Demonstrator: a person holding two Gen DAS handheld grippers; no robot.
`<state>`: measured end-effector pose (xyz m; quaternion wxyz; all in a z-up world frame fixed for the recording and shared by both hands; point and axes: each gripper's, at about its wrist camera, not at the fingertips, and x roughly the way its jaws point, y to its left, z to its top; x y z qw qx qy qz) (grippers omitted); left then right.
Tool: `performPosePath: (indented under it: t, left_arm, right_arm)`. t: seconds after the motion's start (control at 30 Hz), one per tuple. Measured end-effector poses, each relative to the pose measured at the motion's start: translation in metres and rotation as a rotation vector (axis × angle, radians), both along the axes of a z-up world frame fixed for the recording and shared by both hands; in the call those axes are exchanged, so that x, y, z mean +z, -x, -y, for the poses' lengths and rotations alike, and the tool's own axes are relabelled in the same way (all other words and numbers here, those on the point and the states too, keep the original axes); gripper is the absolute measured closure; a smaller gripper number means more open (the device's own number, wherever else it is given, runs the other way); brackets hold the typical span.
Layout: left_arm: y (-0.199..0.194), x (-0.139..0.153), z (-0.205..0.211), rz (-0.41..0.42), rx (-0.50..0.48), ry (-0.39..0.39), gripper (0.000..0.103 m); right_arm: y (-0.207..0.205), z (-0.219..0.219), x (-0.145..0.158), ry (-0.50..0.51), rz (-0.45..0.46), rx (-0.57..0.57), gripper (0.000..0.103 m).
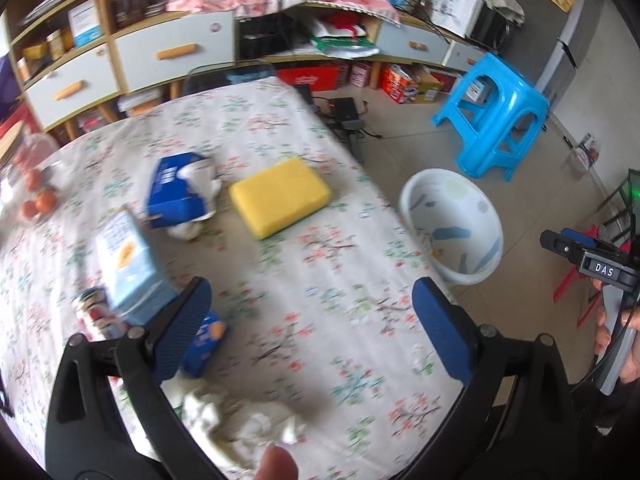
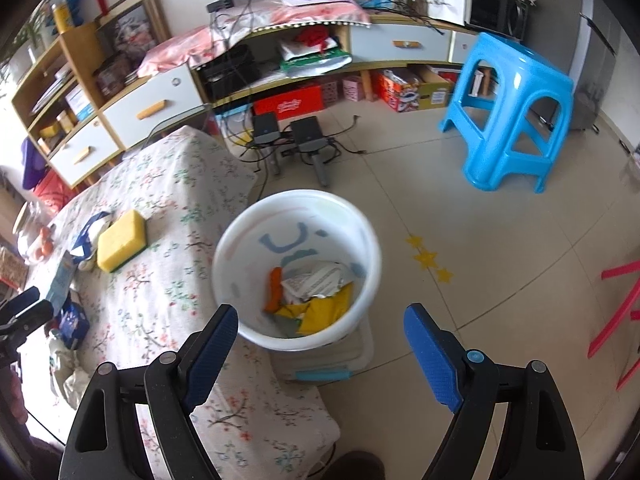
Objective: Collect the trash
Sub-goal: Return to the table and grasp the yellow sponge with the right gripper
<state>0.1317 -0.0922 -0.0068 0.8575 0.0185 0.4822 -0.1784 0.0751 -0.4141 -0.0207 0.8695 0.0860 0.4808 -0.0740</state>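
My left gripper (image 1: 316,312) is open and empty over the floral tablecloth (image 1: 280,272). Crumpled white tissue (image 1: 240,420) lies just below it, near the table's front edge. A small blue packet (image 1: 208,340) sits by its left finger. A light blue carton (image 1: 128,264), a can (image 1: 94,312), a torn blue box with tissue (image 1: 176,192) and a yellow sponge (image 1: 280,196) lie further on. My right gripper (image 2: 320,340) is open and empty above the white bin (image 2: 296,268), which holds wrappers (image 2: 316,296). The bin also shows in the left wrist view (image 1: 452,224).
A blue plastic stool (image 2: 512,112) stands on the floor beyond the bin. Cabinets and shelves (image 2: 152,108) line the back wall. Black devices with cables (image 2: 296,140) lie on the floor. Oranges in a bag (image 1: 36,200) sit at the table's left. Red bars (image 2: 616,320) stand at the right.
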Motion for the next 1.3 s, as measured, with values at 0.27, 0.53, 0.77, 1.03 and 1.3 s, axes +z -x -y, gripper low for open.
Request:
performPosePath:
  t: [0.27,0.53,0.77,1.03,1.3]
  left_arm:
    - [0.005,-0.004,-0.072,-0.012,0.132,0.006,0.003]
    - [0.001,-0.025,-0.132,-0.109,0.293,0.025,0.003]
    - [-0.011,-0.046,-0.153,-0.182,0.352,0.039,0.012]
    - [-0.027,-0.067,-0.166,-0.281,0.411,0.121,0.028]
    - [-0.032,-0.073,-0.171,-0.301,0.387,0.132,0.037]
  right_arm:
    - [-0.014,-0.038,-0.005,0.004,-0.020,0.057,0.017]
    - [-0.037,-0.091,-0.011,0.003,-0.039,0.133,0.017]
    - [-0.059,-0.135,-0.019,0.004,-0.057,0.195,0.017]
    - [-0.090,-0.179,-0.031,0.002,-0.091,0.233,0.017]
    - [-0.133,-0.222,-0.052,-0.023,-0.115,0.277,0.017]
